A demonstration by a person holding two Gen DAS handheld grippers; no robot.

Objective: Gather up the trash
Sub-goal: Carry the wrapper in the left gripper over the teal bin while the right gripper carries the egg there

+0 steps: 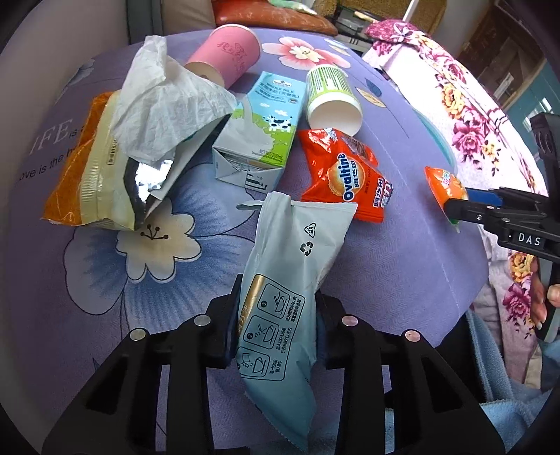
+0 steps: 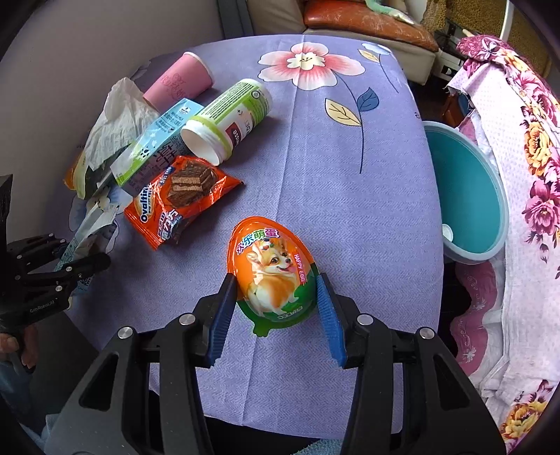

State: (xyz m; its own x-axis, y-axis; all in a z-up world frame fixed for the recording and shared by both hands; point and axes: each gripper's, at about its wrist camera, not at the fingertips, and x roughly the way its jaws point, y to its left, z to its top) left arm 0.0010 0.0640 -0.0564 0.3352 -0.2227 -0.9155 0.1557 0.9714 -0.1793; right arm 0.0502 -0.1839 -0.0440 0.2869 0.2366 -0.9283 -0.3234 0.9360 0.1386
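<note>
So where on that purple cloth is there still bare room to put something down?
Free: the wide stretch between the Ovaltine wrapper and the blue bin, up to the pink printed flower. Crowded: the left side, where tissue, milk carton, white jar and pink cup bunch together.

Home living rm: sofa w/ leather cushion ahead of grippers, floral quilt to right, purple flowered tablecloth beneath.

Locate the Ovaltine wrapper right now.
The Ovaltine wrapper lies on the purple tablecloth, left in the right wrist view, against the milk carton and white jar.
</note>
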